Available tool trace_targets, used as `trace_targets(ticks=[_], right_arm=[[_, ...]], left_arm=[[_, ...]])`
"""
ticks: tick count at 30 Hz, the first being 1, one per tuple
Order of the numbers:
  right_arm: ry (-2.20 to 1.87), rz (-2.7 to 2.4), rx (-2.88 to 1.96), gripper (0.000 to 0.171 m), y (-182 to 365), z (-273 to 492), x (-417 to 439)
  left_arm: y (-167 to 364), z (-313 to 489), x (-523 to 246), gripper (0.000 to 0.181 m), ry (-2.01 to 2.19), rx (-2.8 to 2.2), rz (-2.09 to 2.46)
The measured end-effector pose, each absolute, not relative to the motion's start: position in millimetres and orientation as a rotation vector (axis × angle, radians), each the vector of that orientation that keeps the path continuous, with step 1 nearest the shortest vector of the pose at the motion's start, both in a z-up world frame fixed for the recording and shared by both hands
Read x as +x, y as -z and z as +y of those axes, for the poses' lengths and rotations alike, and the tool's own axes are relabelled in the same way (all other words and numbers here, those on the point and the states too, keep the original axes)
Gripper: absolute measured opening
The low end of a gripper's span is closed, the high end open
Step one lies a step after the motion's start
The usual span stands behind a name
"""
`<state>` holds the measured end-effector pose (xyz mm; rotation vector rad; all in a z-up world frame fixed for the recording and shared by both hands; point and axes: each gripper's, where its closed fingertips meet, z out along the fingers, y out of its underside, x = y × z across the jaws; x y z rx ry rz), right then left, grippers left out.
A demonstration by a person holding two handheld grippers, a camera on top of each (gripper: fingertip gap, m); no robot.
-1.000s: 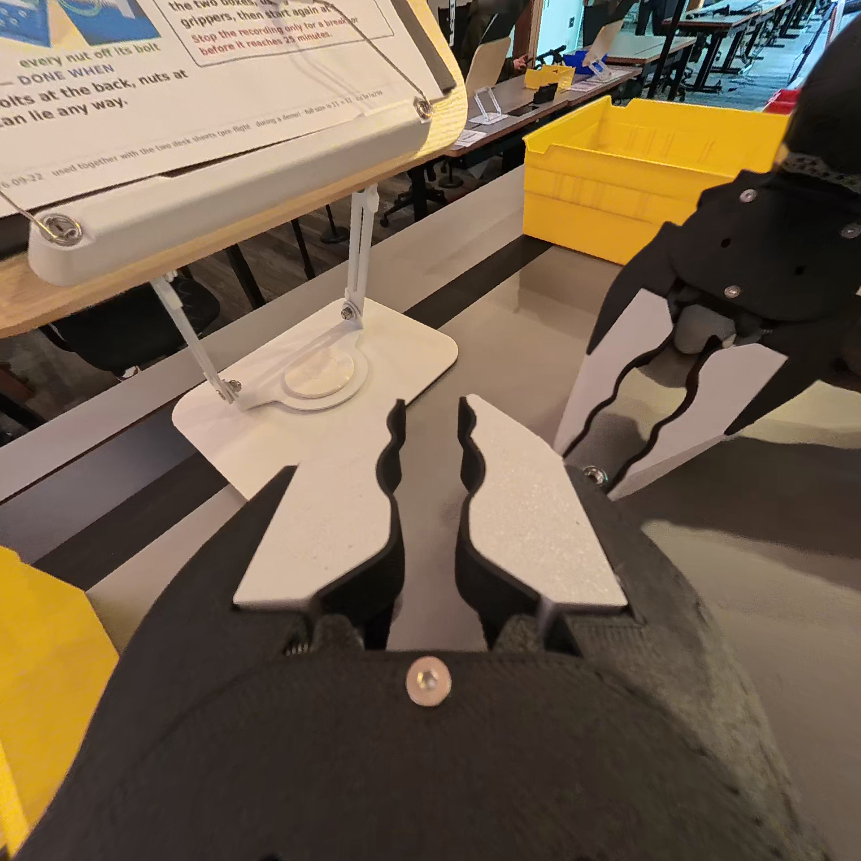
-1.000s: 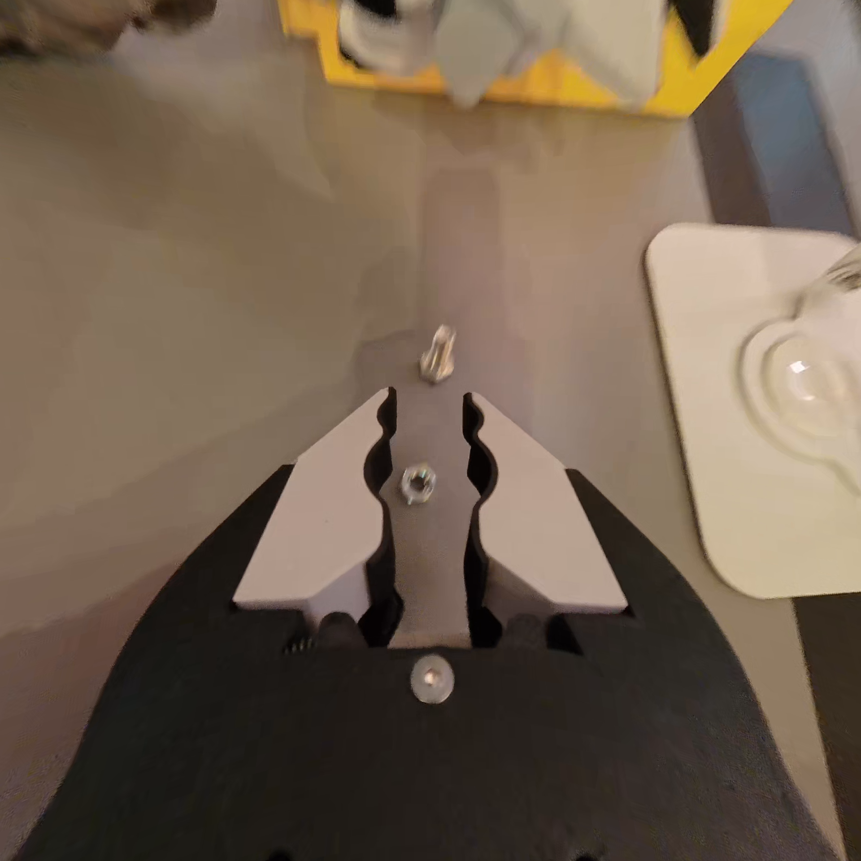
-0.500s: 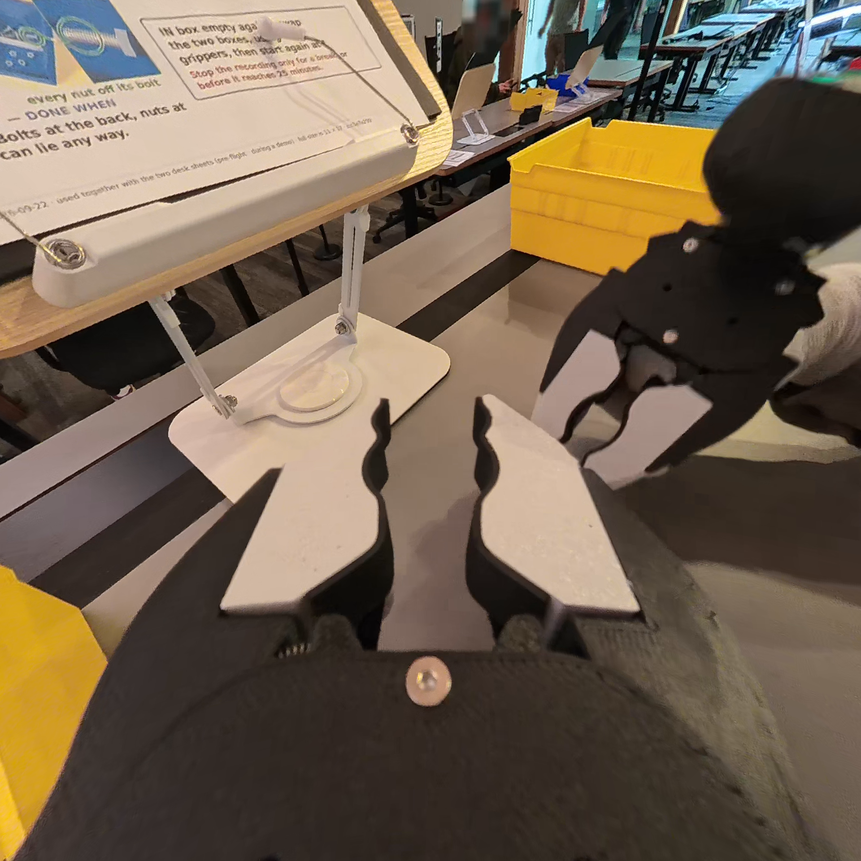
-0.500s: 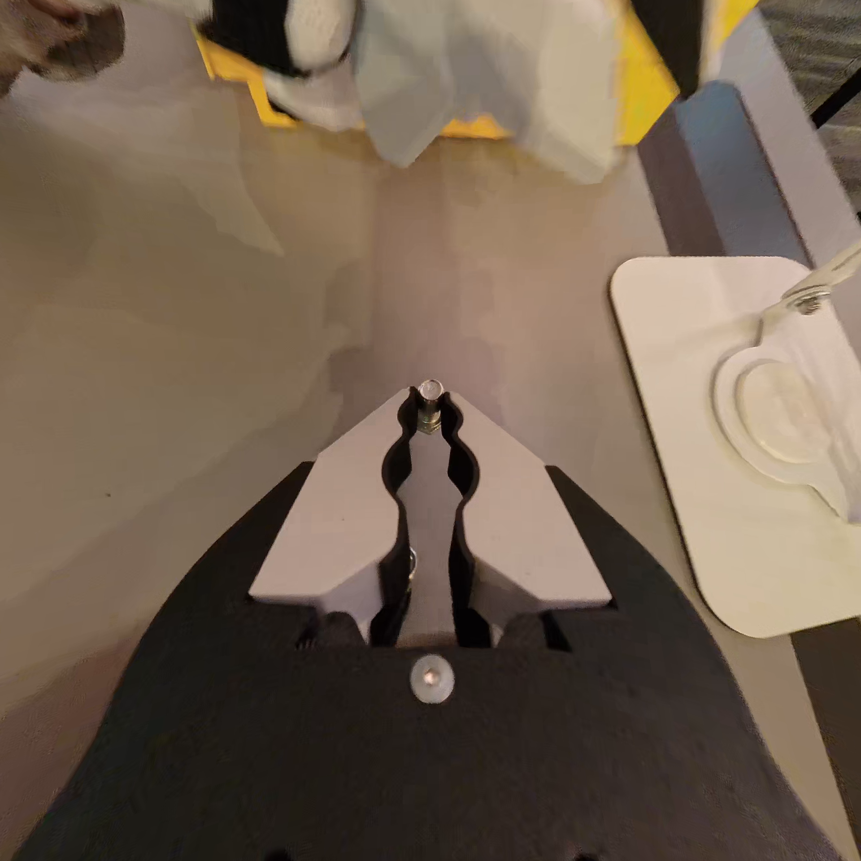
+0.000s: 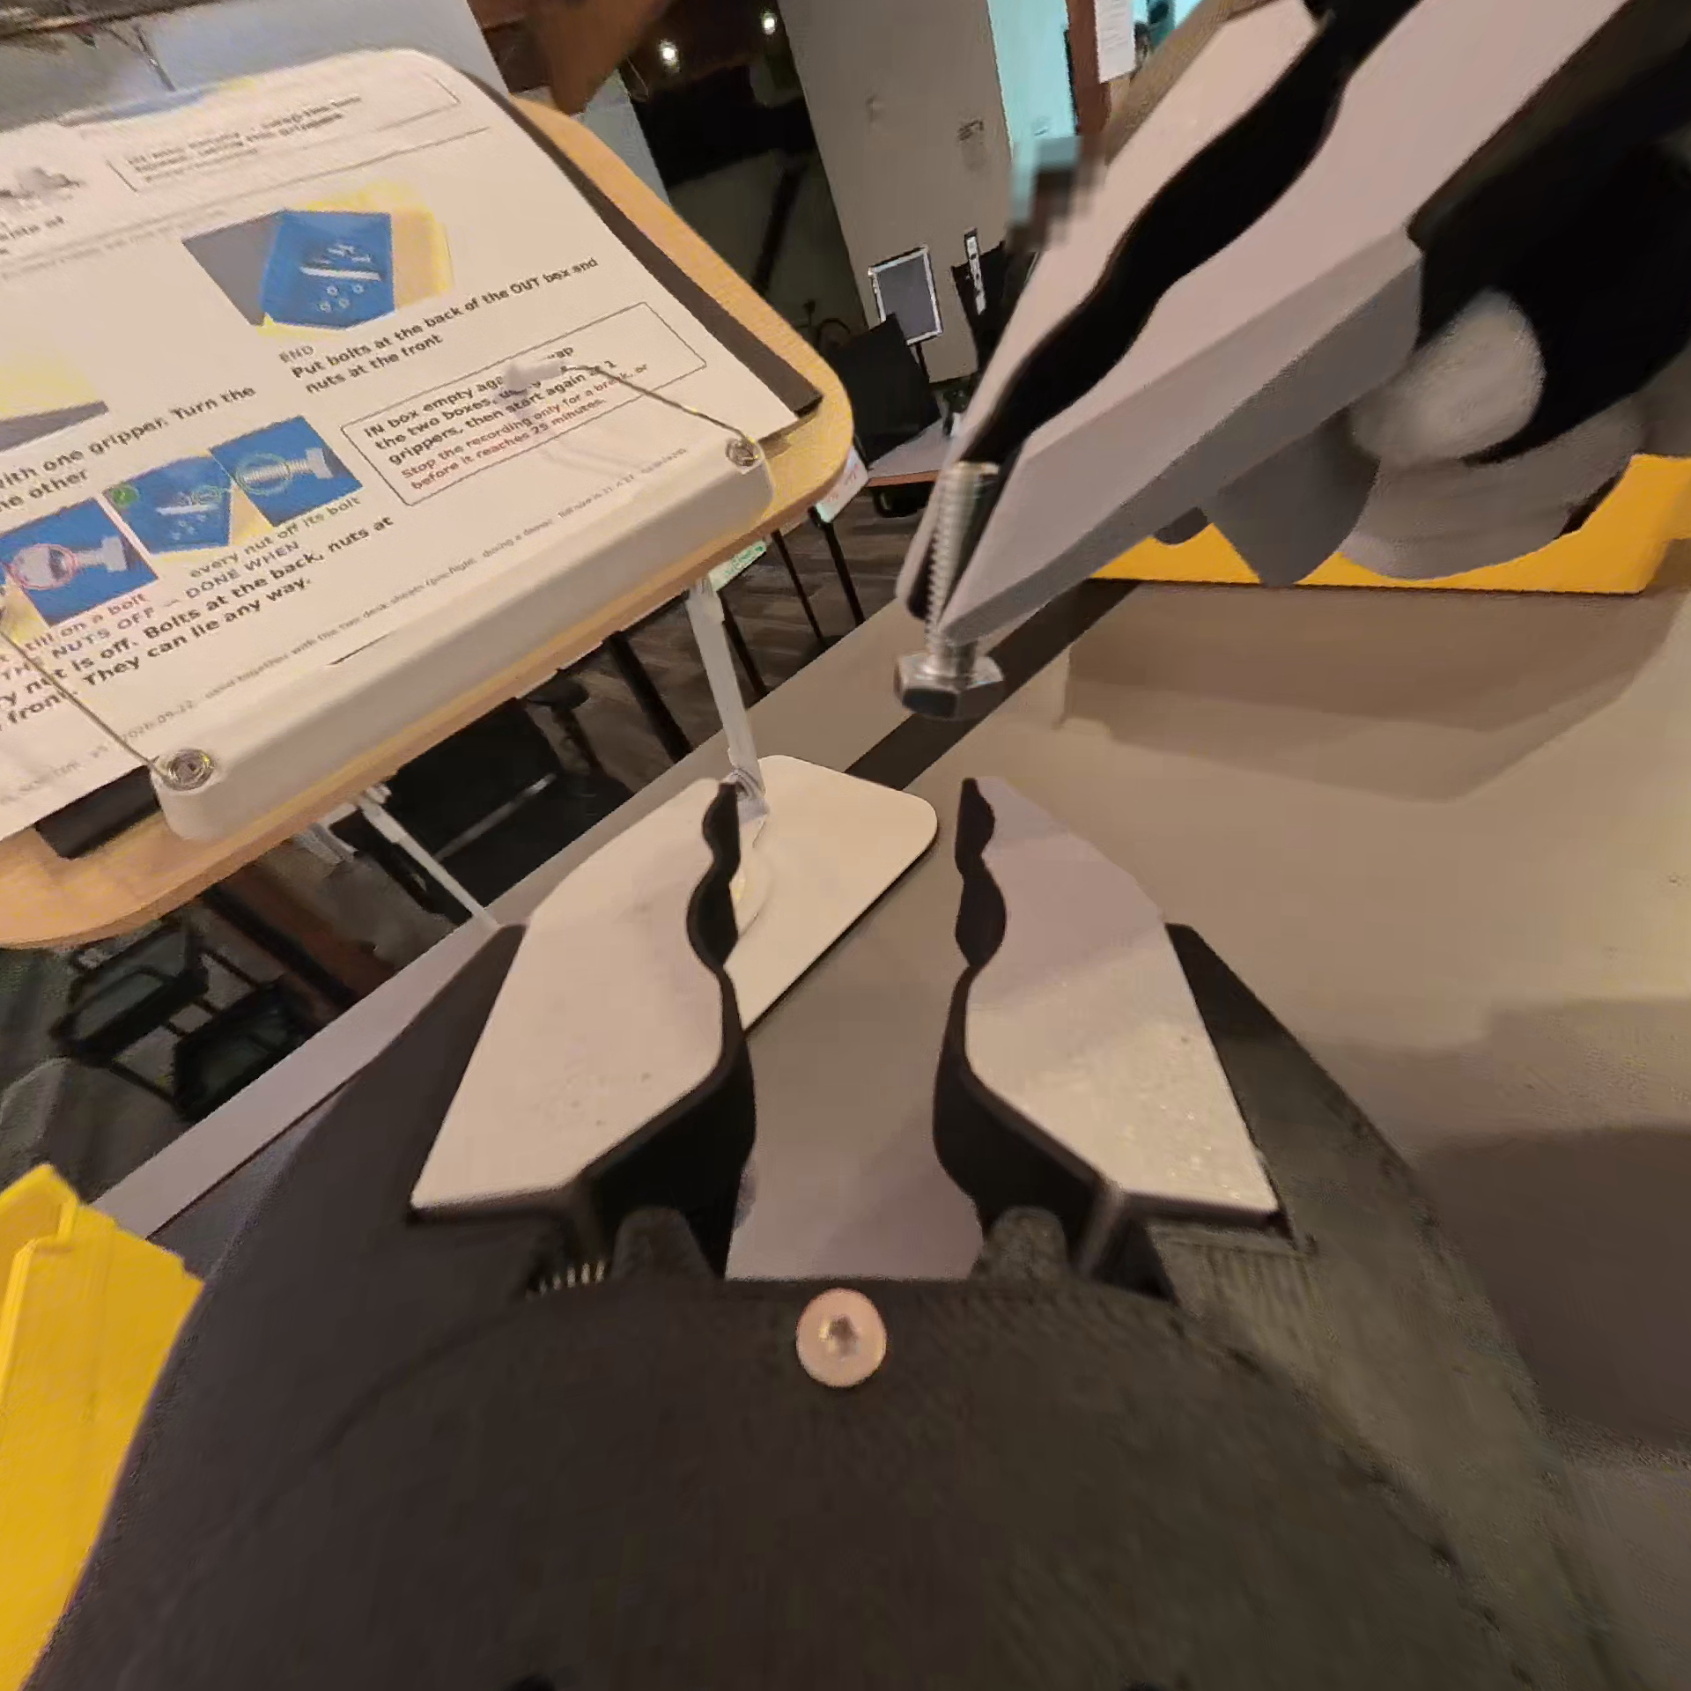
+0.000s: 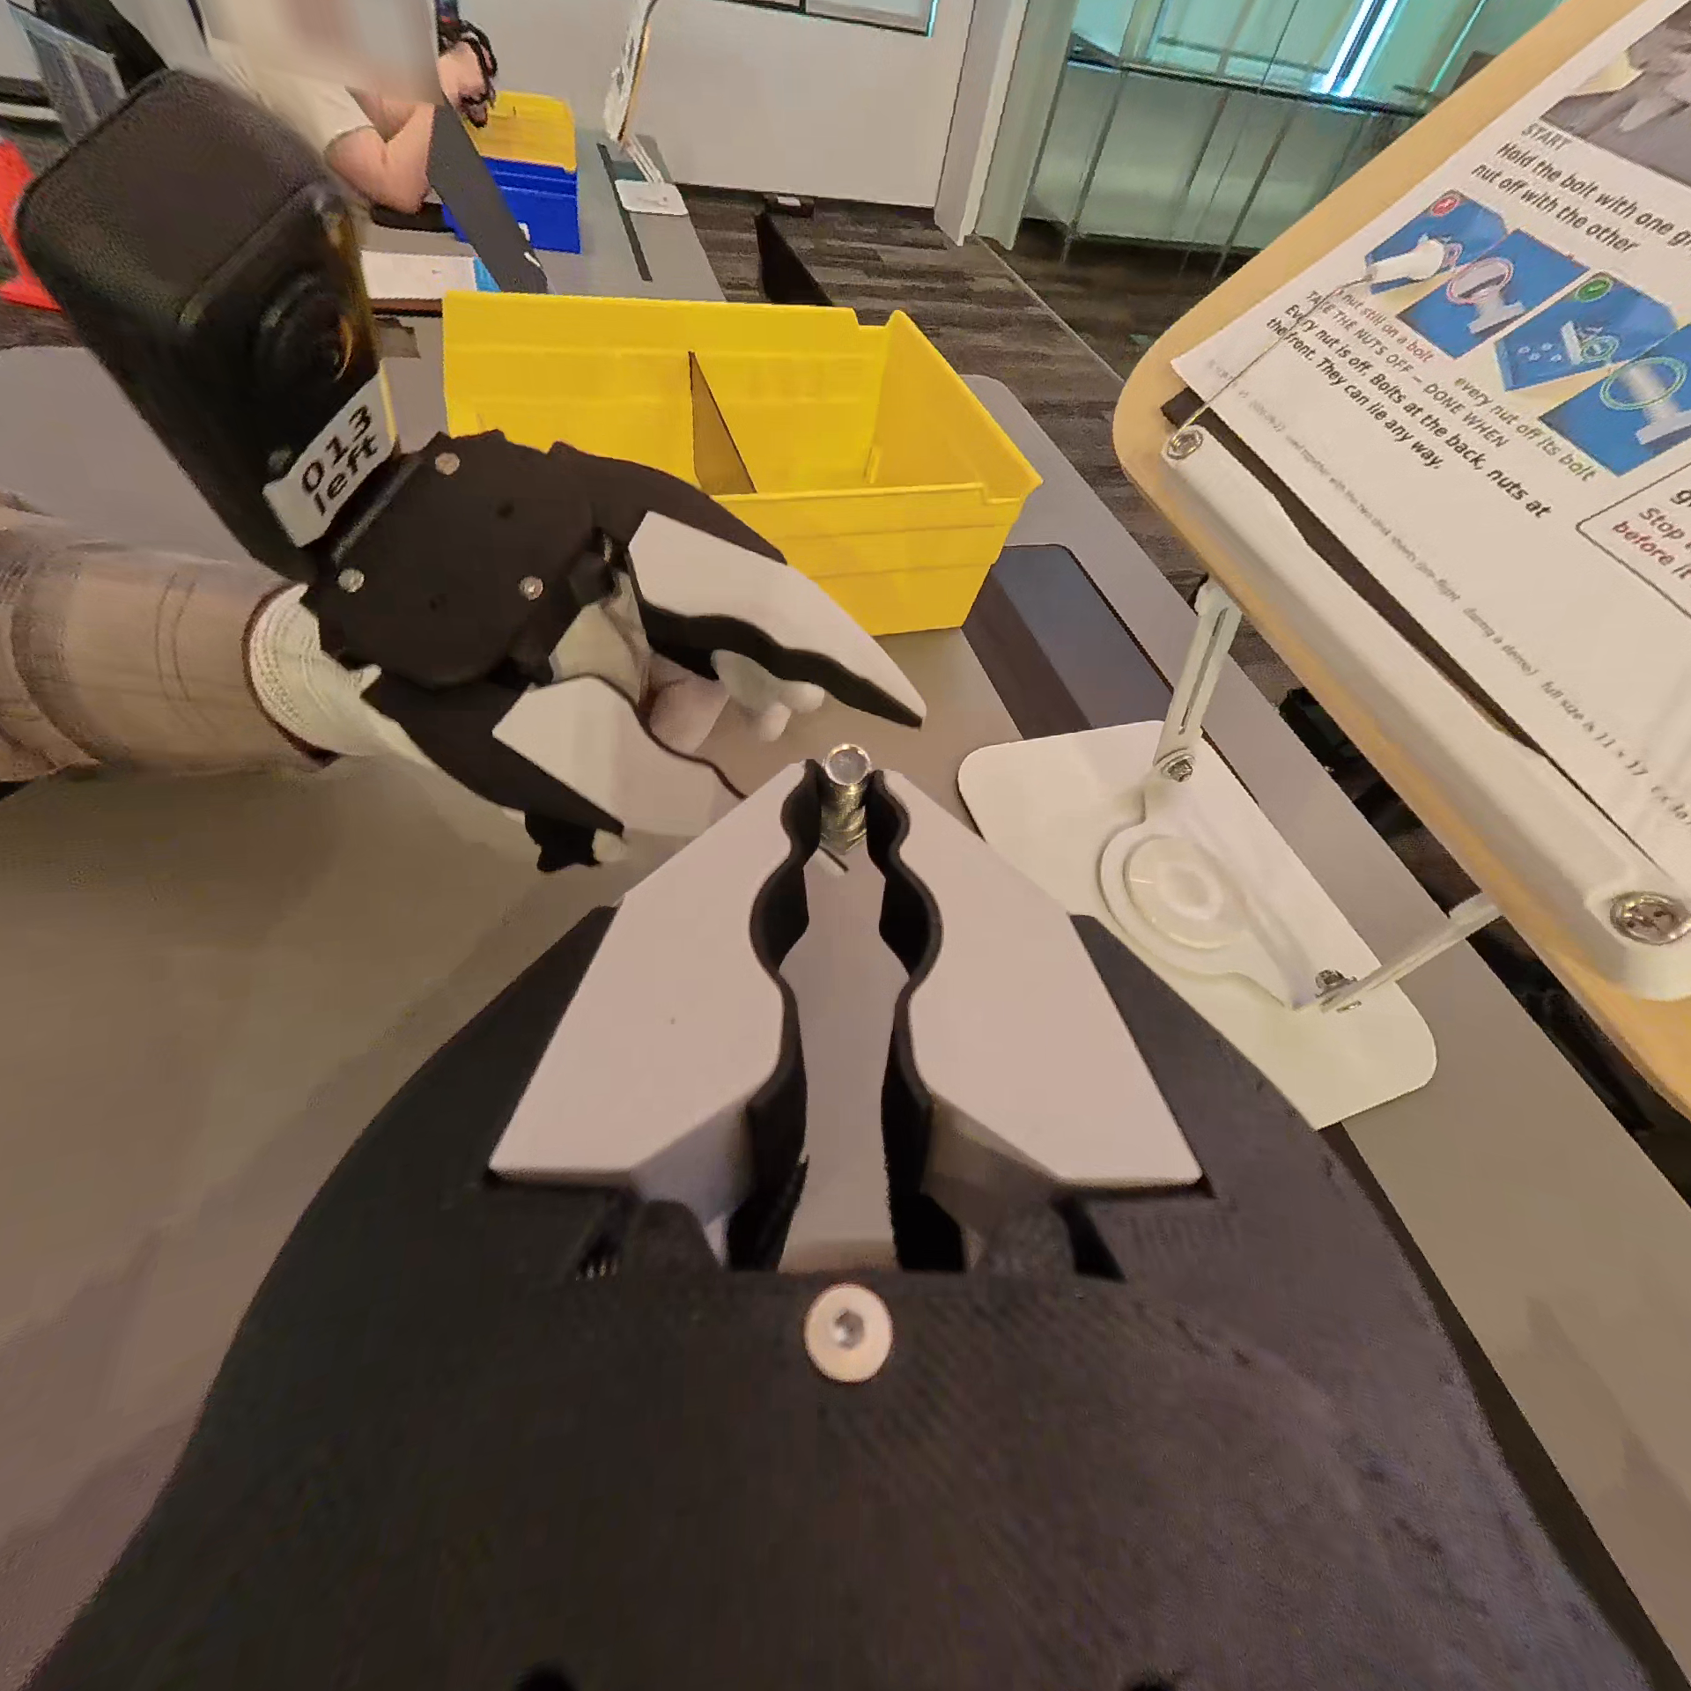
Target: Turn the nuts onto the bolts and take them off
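My right gripper (image 6: 846, 794) is shut on a silver bolt (image 6: 845, 805), held at the very fingertips above the grey table. In the left wrist view the right gripper (image 5: 947, 595) comes in from the upper right, with the bolt (image 5: 952, 586) upright and its hex head pointing down. My left gripper (image 5: 844, 798) is open and empty, just below and in front of the bolt. In the right wrist view the left gripper (image 6: 750, 778) is open, held by a gloved hand just left of the bolt. No nut is in view.
A yellow divided bin (image 6: 915, 512) stands behind the left gripper. Another yellow bin (image 5: 1373, 567) sits at the table's far right. An instruction sheet on a tilted stand (image 5: 366, 439) has a white base (image 5: 823, 851) on the table. The left gripper's tips are roughly 4 cm from the right gripper's.
My right gripper has closed on the bolt and lifted it off the table. My left gripper has opened wider and now faces the raised bolt. The nut is out of sight.
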<state>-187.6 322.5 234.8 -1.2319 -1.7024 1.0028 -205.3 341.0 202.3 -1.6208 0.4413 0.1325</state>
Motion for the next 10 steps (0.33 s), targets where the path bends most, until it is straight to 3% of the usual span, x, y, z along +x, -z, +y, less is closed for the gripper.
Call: trace_targets(ticks=[6,10], right_arm=[[-0.999,-1.699,-1.275,0.008,-232.7,308.6,-200.8],[-0.998,-1.688,-1.32,0.008,-226.1,306.4,-207.5]], left_arm=[[-203.9,341.5,-204.8,0.042,-0.202,-1.616,0.418],[-206.2,340.1,-201.3,0.031,-0.271,-1.587,0.438]])
